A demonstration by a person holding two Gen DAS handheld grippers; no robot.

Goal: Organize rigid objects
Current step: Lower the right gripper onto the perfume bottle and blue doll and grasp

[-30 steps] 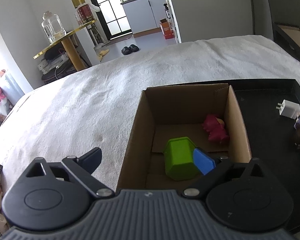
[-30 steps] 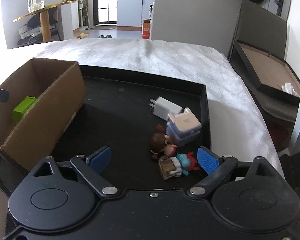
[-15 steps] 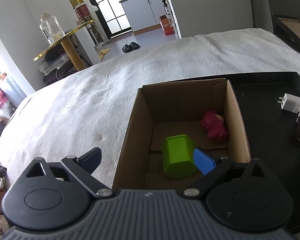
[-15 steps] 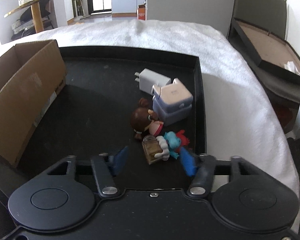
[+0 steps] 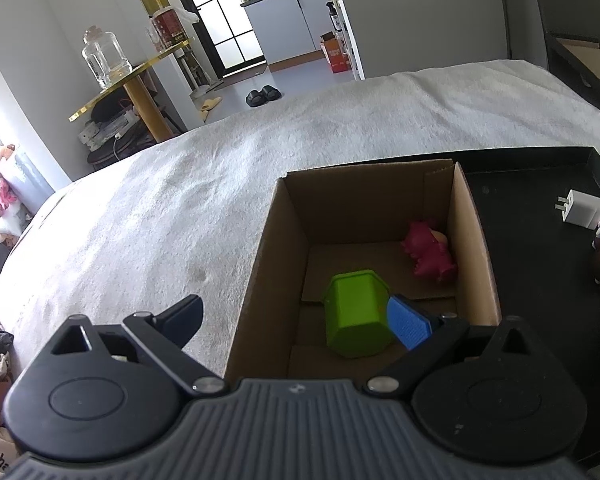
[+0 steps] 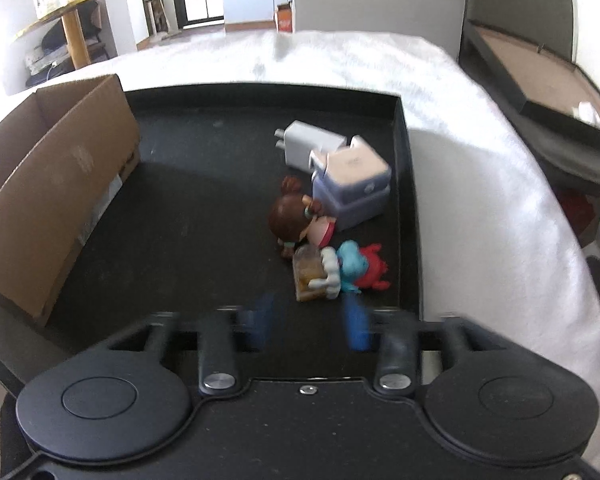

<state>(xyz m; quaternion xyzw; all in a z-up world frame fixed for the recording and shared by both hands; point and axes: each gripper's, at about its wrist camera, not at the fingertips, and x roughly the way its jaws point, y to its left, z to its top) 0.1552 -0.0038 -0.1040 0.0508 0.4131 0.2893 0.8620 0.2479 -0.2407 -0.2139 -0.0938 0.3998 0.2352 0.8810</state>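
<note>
Right gripper (image 6: 306, 326) hovered just short of small figurine (image 6: 332, 270) on black tray (image 6: 404, 128), jaws opening, nothing between. Step judged: pick approach. Next I needed advance, then close. Left gripper (image 5: 296, 322) spread wide over cardboard box (image 5: 476, 248), empty.

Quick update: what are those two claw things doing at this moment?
Left gripper open over cardboard box. Right gripper opening, empty, near toy figures. Nothing blocking.
</note>
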